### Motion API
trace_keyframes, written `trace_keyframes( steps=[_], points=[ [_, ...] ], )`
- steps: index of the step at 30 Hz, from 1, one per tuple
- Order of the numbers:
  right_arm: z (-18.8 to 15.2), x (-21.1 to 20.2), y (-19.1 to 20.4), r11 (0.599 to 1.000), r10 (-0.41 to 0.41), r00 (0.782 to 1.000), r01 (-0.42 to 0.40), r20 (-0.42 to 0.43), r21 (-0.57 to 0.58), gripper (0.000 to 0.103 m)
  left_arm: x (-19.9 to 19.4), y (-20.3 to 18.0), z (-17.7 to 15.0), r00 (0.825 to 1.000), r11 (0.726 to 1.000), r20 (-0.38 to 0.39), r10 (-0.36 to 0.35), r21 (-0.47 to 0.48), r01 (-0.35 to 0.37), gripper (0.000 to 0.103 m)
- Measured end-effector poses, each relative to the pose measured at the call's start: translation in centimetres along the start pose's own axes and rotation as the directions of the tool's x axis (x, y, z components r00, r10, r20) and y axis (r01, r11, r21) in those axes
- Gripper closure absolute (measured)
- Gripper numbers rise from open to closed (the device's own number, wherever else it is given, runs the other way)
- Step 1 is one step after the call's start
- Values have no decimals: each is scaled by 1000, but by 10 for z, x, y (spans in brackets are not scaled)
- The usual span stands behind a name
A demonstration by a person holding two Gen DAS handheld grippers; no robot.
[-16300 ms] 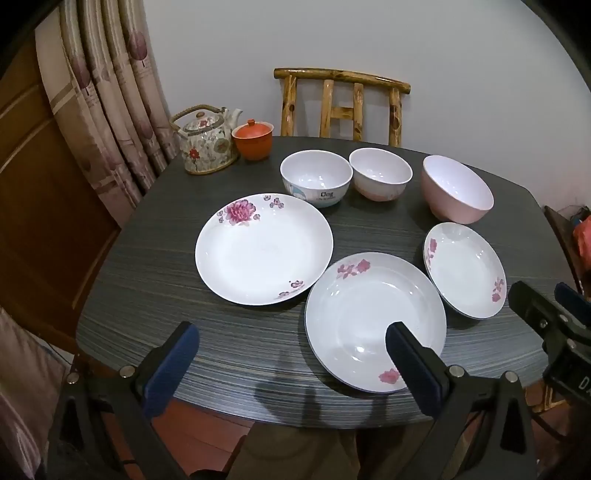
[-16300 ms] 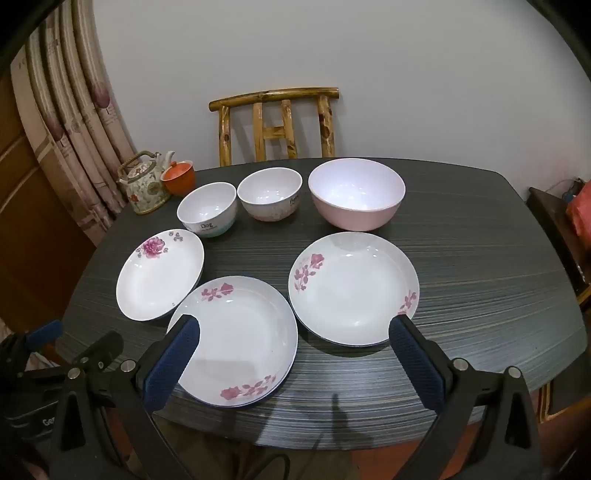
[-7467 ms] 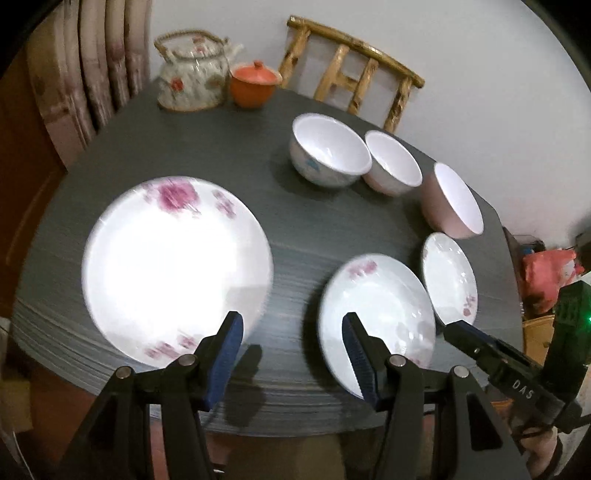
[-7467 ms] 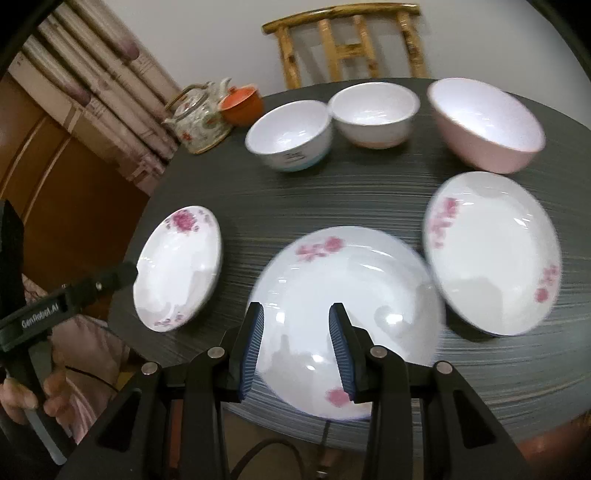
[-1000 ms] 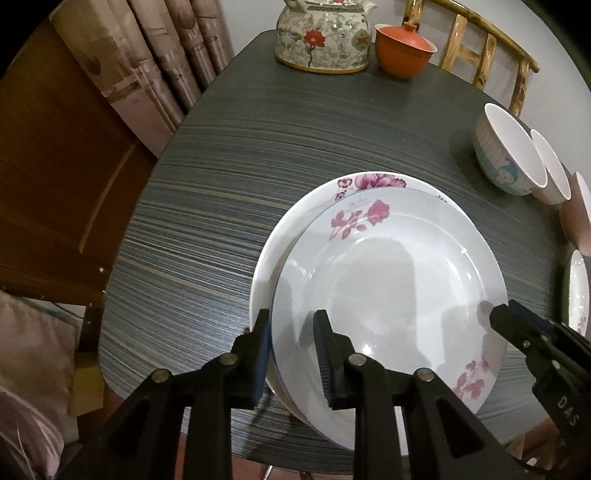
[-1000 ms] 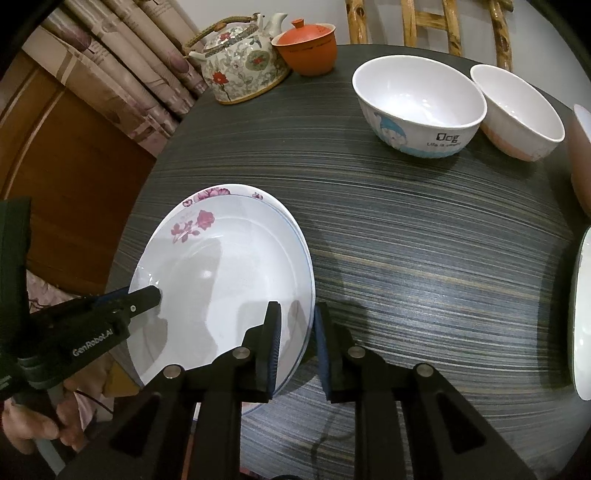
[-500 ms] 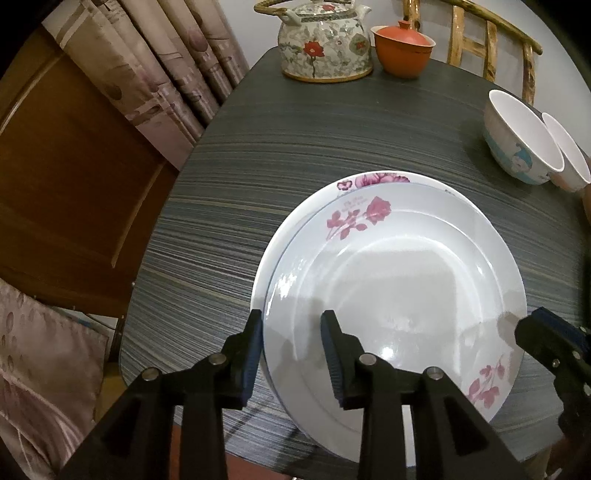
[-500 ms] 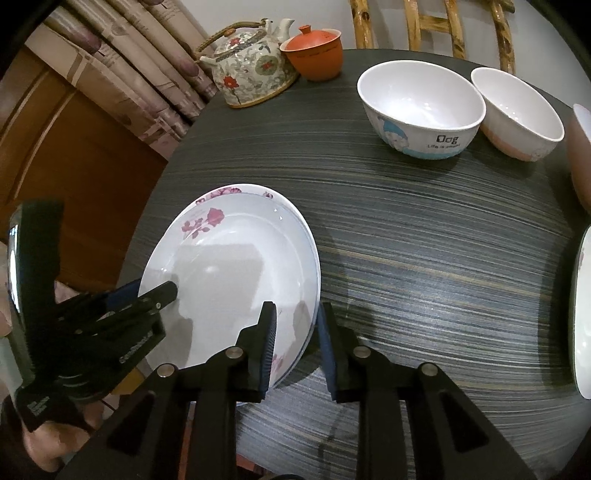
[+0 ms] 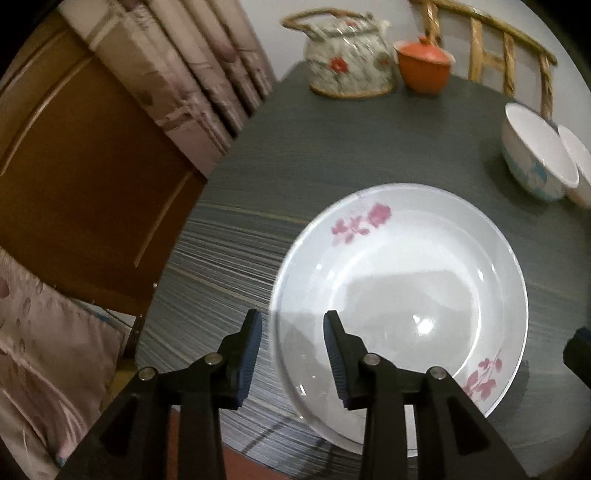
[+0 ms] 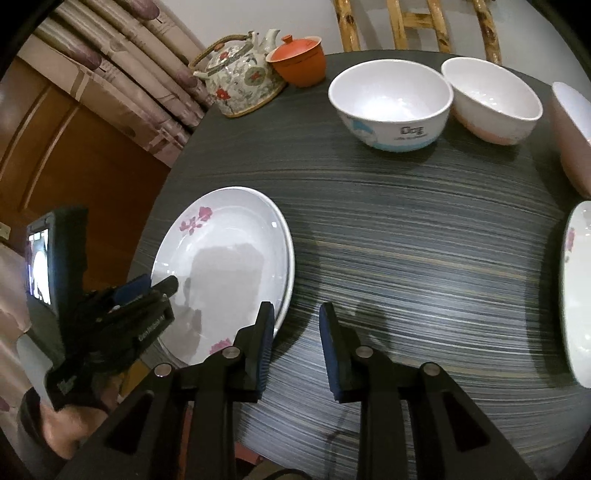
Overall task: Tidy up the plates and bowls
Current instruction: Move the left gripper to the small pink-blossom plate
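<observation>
Two white plates with pink flowers lie stacked at the table's front left; the top plate (image 9: 399, 288) (image 10: 229, 258) covers nearly all of the lower plate (image 10: 290, 266). My left gripper (image 9: 291, 332) (image 10: 162, 288) straddles the stack's near left rim, jaws opening, pads clear of it. At the stack's right rim, my right gripper (image 10: 295, 321) (image 9: 576, 350) is opening too, touching nothing. A third flowered plate (image 10: 580, 295) lies at the right edge. At the back stand a "Dog" bowl (image 10: 391, 99) (image 9: 535, 158), a white bowl (image 10: 491, 99) and a pink bowl (image 10: 572, 136).
A flowered teapot (image 10: 240, 77) and an orange lidded cup (image 10: 299, 62) stand at the table's (image 10: 406, 229) back left. Behind the table is a wooden chair (image 10: 417, 26). Curtains (image 9: 177, 74) and a wooden door (image 9: 74, 177) are to the left. A hand (image 10: 62, 428) holds the left gripper.
Both grippers' jaws have widened off the top plate's rim, and it now rests squarely on the lower plate. The right gripper has drawn back to the right; the left has tilted up.
</observation>
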State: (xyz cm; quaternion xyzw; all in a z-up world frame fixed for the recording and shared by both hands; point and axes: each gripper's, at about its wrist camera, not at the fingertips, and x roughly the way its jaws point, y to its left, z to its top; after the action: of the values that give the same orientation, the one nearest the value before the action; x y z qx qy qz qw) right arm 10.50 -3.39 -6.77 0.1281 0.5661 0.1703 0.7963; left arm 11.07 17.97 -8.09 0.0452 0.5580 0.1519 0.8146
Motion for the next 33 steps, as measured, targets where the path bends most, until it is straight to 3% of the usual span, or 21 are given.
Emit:
trace_keyframes(
  steps=[4,8,14,19,29,33],
  points=[
    [0,-11,-15,1000,1,1000,-2,17,8,72,-24,10,4,994,996,71,-78,-38,81,66],
    [-4,-26,-30,1000,8,999,-8,35,10,72,-49,0,8,981,985,97,-170,18,169,60],
    [-12,-58,-54,1000,-10,998,10,61,2,69,-85,-46,5,931,930,80,-356,122,346,58],
    [-20,-88,-85,999,-45,995,43,89,28,66,-111,-87,-1,887,877,54,-459,188,443,56],
    [-49,-143,-158,988,-110,985,94,134,121,65,-131,-139,-6,811,799,-5,-585,169,577,50],
    [-57,-157,-195,977,-138,981,112,136,182,65,-126,-160,-3,790,776,-45,-612,161,610,49]
  ],
)
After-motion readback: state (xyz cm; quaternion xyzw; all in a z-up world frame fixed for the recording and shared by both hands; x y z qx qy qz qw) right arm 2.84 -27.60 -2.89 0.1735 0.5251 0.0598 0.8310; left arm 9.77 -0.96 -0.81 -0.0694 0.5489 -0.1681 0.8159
